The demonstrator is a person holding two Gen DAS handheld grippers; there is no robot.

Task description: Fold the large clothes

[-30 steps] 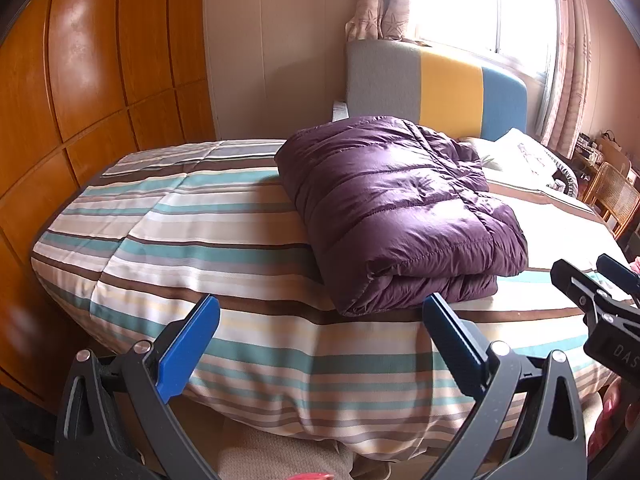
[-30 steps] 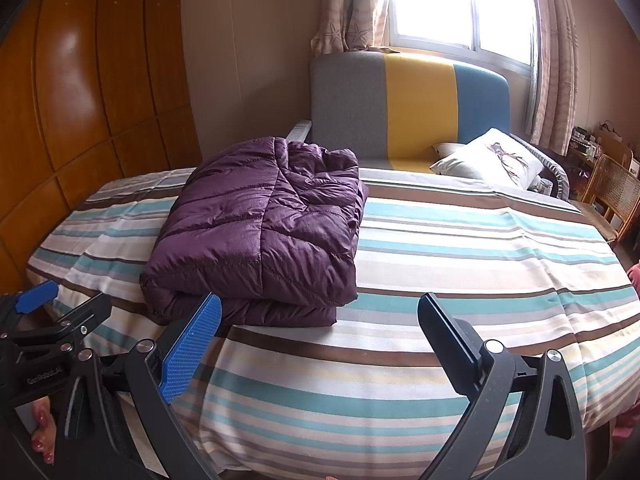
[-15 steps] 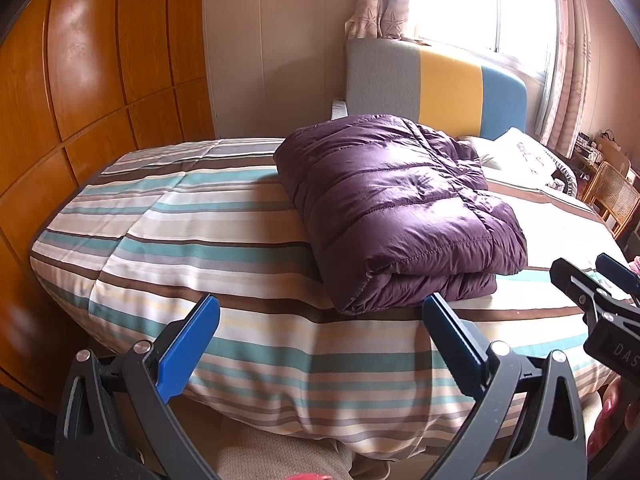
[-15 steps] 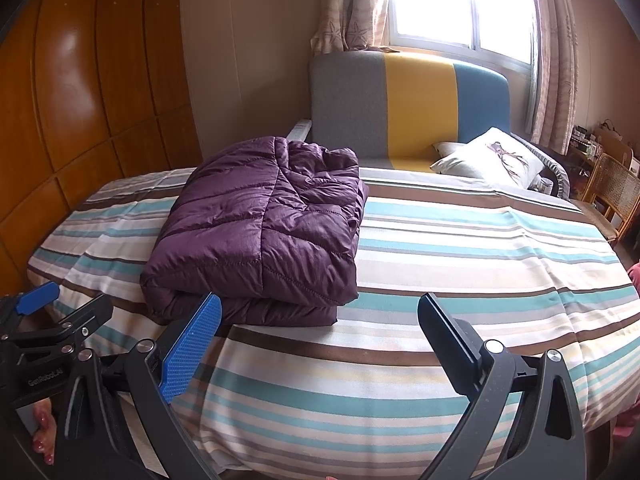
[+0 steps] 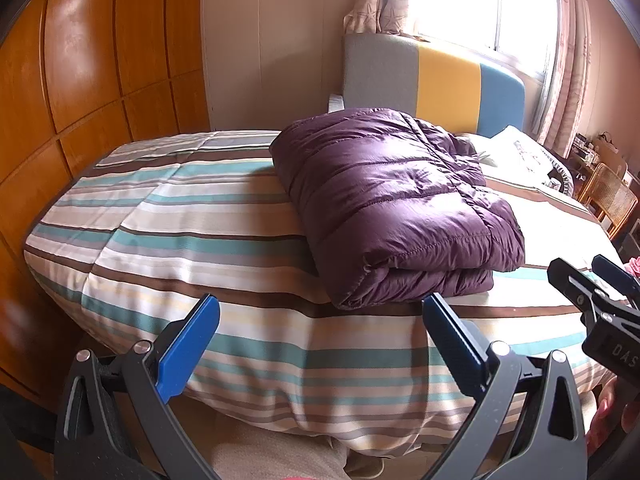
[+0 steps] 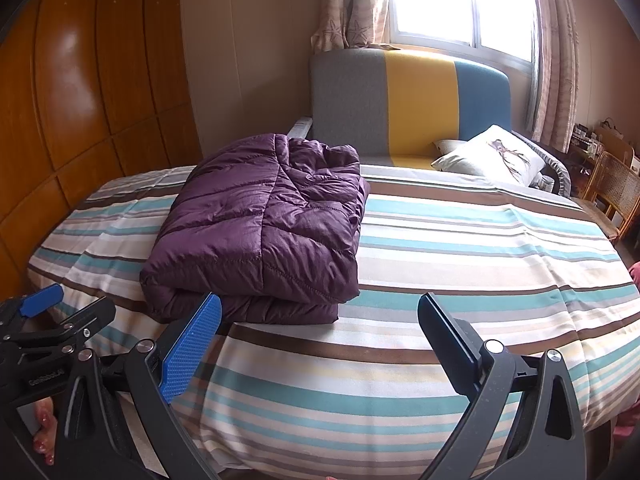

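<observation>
A purple quilted down jacket [image 5: 396, 208] lies folded into a thick rectangular stack on the striped bed cover [image 5: 192, 240]. In the right wrist view the same jacket [image 6: 264, 224] sits left of centre on the cover [image 6: 460, 248]. My left gripper [image 5: 320, 320] is open, held back over the bed's near edge, below the jacket and apart from it. My right gripper [image 6: 320, 318] is open too, nothing between its fingers, just short of the jacket's near right corner. Each gripper shows at the edge of the other's view: the right gripper [image 5: 592, 280] and the left gripper [image 6: 68, 312].
A grey, yellow and blue headboard [image 6: 408, 100] stands at the far end under a bright window. A white pillow [image 6: 492, 156] lies at the back right. Wooden wardrobe panels [image 5: 80, 80] line the left side. A wicker chair [image 6: 616, 188] stands at the right.
Nothing has changed apart from a very slight drift of the left wrist view; both grippers stay open and the jacket has not moved.
</observation>
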